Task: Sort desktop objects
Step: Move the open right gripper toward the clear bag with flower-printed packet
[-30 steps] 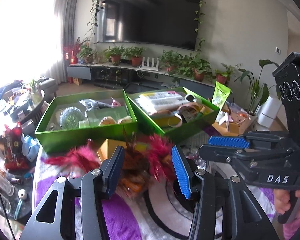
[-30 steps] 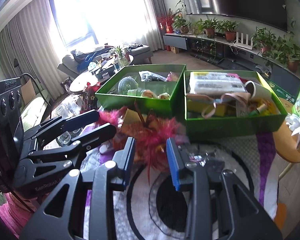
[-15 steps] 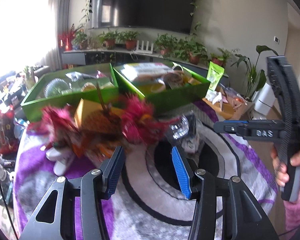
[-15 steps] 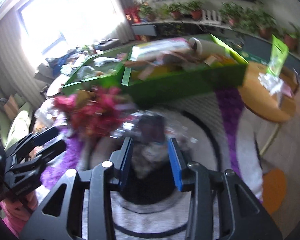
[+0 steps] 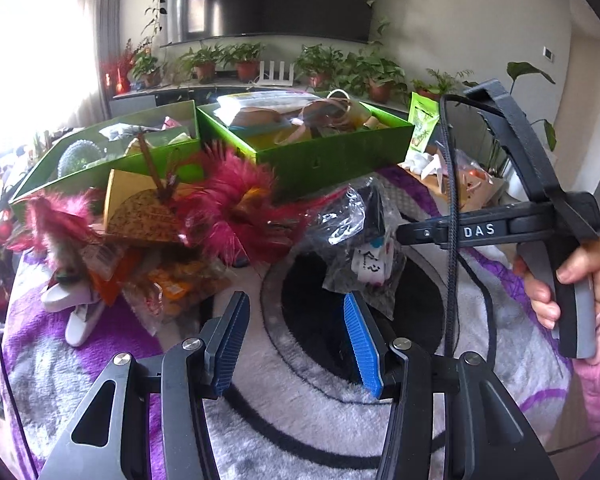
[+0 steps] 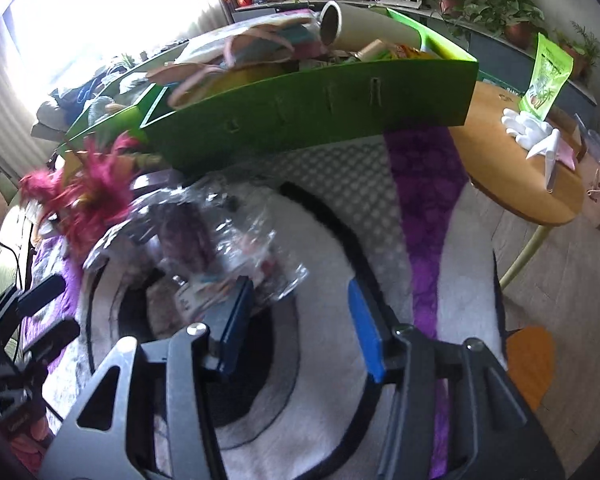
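A clear plastic bag (image 5: 360, 248) with a dark item and a white label lies on the rug, in front of the right green box (image 5: 320, 160). A pile with a pink feather toy (image 5: 236, 200) and snack packets lies to its left, before the left green box (image 5: 72, 160). My left gripper (image 5: 296, 340) is open above the rug, short of the bag, nothing between its pads. My right gripper (image 6: 300, 320) hangs over the bag (image 6: 220, 248); its jaws are opening, the left pad over the bag's near edge, nothing pressed between them.
Both green boxes (image 6: 320, 108) are piled with items, a cardboard tube among them. A round wooden side table (image 6: 520, 168) at the right carries white gloves (image 6: 528, 128) and a green pouch (image 6: 544, 80). A hand (image 5: 572, 280) holds the right gripper's handle.
Both grippers have come down and tipped toward the rug. The right gripper swung over to the plastic bag and its jaws spread wider. The left gripper's gap is unchanged.
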`<action>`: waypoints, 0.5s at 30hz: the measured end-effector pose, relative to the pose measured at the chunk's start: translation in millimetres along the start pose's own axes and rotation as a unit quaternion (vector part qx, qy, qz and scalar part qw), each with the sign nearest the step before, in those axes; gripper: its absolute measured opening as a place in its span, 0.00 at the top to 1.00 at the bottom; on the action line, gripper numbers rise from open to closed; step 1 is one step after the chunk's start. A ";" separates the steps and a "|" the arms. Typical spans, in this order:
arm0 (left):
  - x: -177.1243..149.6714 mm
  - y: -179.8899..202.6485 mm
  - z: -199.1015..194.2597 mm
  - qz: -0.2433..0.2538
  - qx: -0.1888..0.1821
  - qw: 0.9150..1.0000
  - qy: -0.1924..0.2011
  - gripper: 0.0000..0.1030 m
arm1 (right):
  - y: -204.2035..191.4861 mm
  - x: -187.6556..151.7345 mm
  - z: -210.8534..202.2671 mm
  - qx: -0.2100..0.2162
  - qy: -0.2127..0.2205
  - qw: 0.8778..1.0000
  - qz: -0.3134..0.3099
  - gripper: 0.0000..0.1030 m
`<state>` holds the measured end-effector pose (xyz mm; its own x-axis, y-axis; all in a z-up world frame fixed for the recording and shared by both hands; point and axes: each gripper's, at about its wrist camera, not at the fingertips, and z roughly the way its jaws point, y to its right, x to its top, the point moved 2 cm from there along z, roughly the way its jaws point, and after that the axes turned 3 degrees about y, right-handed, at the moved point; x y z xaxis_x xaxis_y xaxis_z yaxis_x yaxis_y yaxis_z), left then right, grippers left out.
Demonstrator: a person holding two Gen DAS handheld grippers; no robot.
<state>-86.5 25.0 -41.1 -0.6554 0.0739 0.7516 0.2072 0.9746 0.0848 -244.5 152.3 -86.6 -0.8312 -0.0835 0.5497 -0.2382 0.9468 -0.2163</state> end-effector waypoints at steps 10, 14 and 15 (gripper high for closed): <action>-5.2 -8.1 13.0 -0.016 -0.002 1.000 -0.015 0.52 | -8.8 9.5 8.2 0.079 -0.012 0.997 -0.015 0.50; -9.2 -12.5 10.2 -0.017 0.006 1.000 -0.014 0.52 | -18.1 10.2 9.9 0.071 -0.013 0.996 -0.044 0.44; -9.4 -13.2 9.6 -0.017 0.008 1.000 -0.012 0.52 | -18.4 11.6 11.5 0.070 -0.015 0.997 -0.042 0.44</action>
<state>-90.1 13.5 -55.6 -0.6797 0.0465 0.7320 0.1738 0.9798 0.0992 -255.5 130.3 -85.6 -0.8201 -0.1718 0.5458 -0.3732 0.8836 -0.2828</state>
